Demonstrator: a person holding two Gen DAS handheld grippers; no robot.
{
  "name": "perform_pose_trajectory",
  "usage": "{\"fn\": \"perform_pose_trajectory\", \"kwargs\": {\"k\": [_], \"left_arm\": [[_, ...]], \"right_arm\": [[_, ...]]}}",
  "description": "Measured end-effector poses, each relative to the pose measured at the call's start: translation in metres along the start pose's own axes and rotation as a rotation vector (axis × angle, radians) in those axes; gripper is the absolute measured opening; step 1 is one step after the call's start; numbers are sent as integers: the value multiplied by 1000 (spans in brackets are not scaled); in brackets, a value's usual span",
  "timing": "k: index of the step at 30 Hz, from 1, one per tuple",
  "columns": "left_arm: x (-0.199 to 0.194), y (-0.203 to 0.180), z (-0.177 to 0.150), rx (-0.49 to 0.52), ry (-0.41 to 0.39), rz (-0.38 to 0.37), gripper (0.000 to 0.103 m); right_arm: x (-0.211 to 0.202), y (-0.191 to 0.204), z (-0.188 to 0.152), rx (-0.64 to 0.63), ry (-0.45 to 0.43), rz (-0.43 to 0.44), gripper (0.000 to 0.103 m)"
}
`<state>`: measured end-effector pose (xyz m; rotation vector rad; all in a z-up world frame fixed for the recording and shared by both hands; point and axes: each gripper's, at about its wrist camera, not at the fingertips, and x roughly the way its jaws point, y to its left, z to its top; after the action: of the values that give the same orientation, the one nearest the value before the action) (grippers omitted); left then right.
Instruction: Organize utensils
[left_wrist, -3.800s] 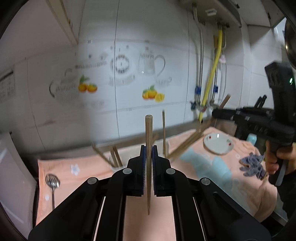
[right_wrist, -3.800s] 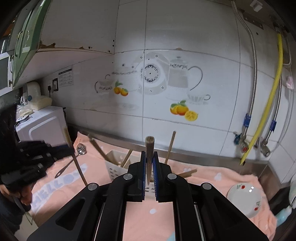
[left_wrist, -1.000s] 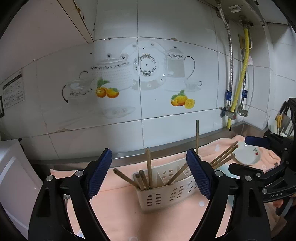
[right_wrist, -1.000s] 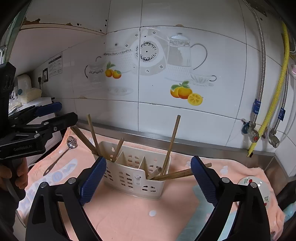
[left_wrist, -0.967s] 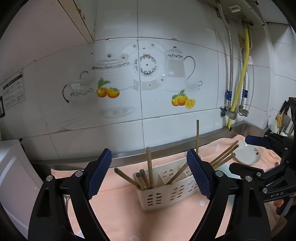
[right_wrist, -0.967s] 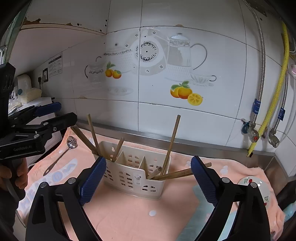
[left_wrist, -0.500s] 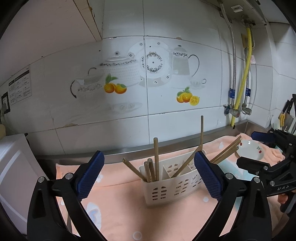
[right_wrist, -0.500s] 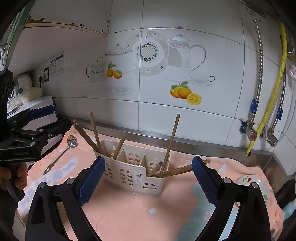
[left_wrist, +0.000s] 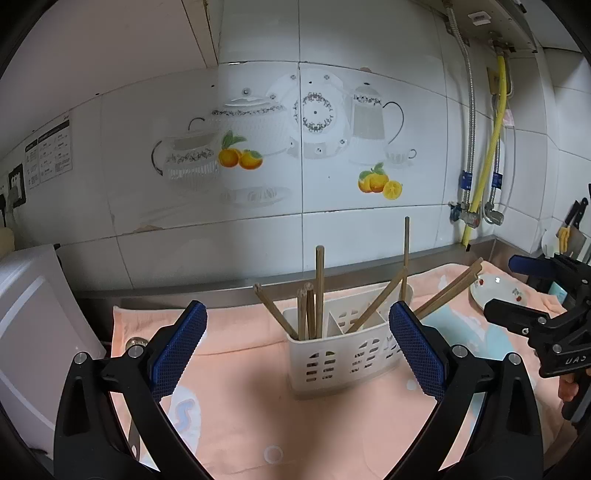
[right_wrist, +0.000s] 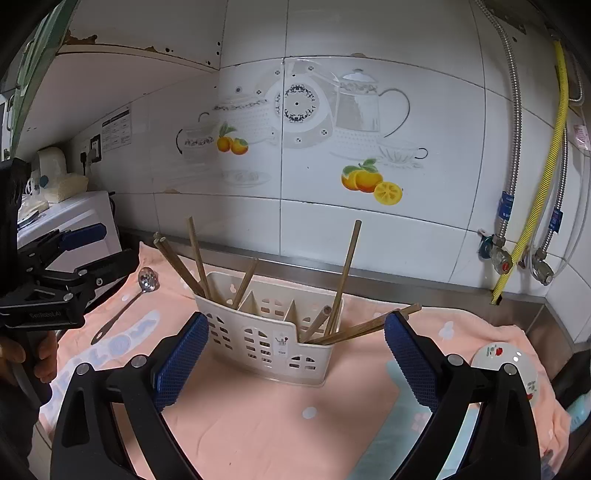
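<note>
A white slotted utensil caddy (left_wrist: 343, 350) (right_wrist: 266, 338) stands on the peach towel (left_wrist: 258, 417) (right_wrist: 266, 417). Several wooden chopsticks (left_wrist: 319, 291) (right_wrist: 345, 273) stand or lean in its compartments. My left gripper (left_wrist: 297, 347) is open and empty, held back from the caddy. My right gripper (right_wrist: 295, 354) is open and empty, also held back in front of the caddy. A metal slotted spoon (right_wrist: 125, 302) lies on the towel left of the caddy. Each gripper shows in the other's view, the right gripper (left_wrist: 532, 291) at the right and the left gripper (right_wrist: 70, 254) at the left.
A small white dish (left_wrist: 496, 291) (right_wrist: 506, 363) sits on the towel at the right. A white appliance (left_wrist: 33, 332) (right_wrist: 74, 218) stands at the left. Pipes and a yellow hose (right_wrist: 532, 177) hang on the tiled wall. Knives (left_wrist: 572, 229) hang far right.
Both grippers held a chopstick 3.8 s ago and are now open, with more chopsticks in the caddy. Over the last second both have drawn back slightly and the caddy sits more centred.
</note>
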<state>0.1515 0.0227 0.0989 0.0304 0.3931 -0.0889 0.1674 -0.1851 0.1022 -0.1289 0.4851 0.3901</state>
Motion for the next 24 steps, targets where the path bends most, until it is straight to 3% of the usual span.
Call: {"fn": "perform_pose_trajectory", "kwargs": {"k": [24], "left_arm": [[-17,2,-32,-28,27,-5,98]], "right_arm": [[-12,13,-27,15,19,20,93]]}}
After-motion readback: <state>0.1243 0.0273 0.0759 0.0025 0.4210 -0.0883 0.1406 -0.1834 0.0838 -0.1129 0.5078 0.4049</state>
